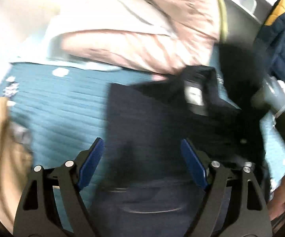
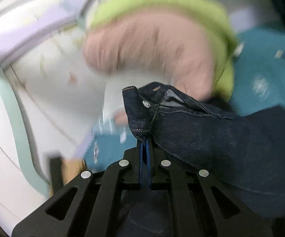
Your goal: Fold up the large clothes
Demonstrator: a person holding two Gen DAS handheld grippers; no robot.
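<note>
Dark denim fills the near field of both views: the jeans (image 2: 211, 138) are the garment in hand. My right gripper (image 2: 144, 148) has its 2 blue pads pressed together on the waistband edge, just below the button, and holds that corner raised. My left gripper (image 1: 142, 154) stands spread wide, its pads well apart and gripping nothing, poised above the jeans (image 1: 152, 118) where a folded panel lies on the teal quilted bedspread (image 1: 59, 106). Beyond the garment a pink padded jacket (image 1: 134, 39) lies heaped, with a yellow-green item (image 2: 162, 2) behind it in the right view; both are blurred. I judge the step to be an early fold, with 1 waistband corner lifted and the rest not yet squared. The next move, as I judge it, calls for my left gripper to close on the opposite edge, so both corners travel together.
</note>
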